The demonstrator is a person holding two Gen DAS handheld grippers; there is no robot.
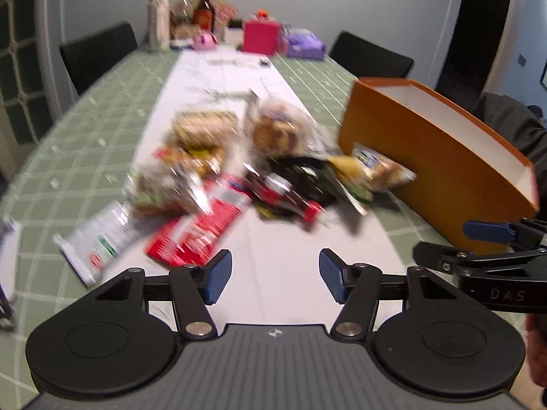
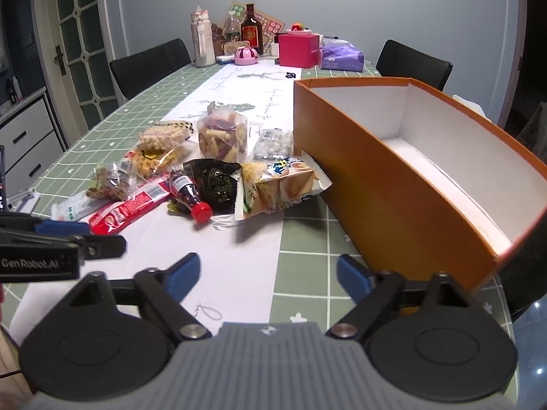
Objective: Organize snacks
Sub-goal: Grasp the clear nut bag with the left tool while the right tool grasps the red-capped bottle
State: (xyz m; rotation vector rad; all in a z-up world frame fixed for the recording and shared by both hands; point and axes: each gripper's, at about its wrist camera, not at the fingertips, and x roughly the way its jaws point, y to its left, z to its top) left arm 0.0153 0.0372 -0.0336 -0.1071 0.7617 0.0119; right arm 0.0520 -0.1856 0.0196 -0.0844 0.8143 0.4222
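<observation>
Snacks lie heaped on the white runner [image 2: 239,256] of the green checked table [image 2: 307,239], just left of the orange box [image 2: 393,184]. Left to right: red wrapper [image 2: 133,205], small red-capped bottle [image 2: 188,194], black packet [image 2: 215,184], yellow chip bag [image 2: 283,184] touching the box wall. Left gripper [image 1: 275,278] and right gripper [image 2: 268,273] both hover with jaws spread wide, holding nothing.

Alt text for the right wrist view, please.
Open right gripper hovers over a table runner, holding nothing. Ahead lies a pile of snack packets beside an empty orange box; the left gripper enters at left.
</observation>
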